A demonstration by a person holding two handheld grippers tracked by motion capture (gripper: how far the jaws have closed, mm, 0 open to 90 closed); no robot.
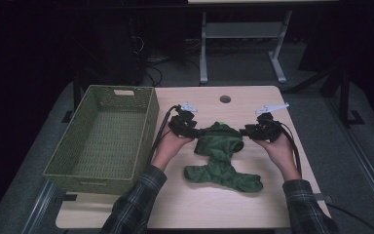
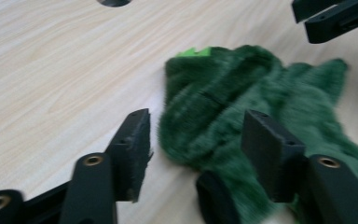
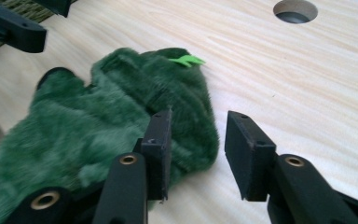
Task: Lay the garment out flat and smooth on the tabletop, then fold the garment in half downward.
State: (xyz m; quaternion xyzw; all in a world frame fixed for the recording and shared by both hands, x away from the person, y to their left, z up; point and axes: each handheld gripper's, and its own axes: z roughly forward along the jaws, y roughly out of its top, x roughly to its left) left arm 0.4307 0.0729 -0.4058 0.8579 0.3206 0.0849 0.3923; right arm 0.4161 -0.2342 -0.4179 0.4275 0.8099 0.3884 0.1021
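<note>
Flanking 1 green garment (image 1: 222, 158), 2 tools, left tool (image 1: 198, 132), right tool (image 1: 242, 131), both apart, 1 basket (image 1: 108, 136).

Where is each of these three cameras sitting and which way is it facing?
High view: above the person's side, facing forward and down on the table; forearms, hands, both grippers show.
Left gripper view: rides the left gripper, facing its open jaws astride the green fleece garment.
Right gripper view: rides the right gripper, facing its open jaws at the garment's edge.
Shared: both gripper views show the garment's bright green tag and the table hole.
</note>
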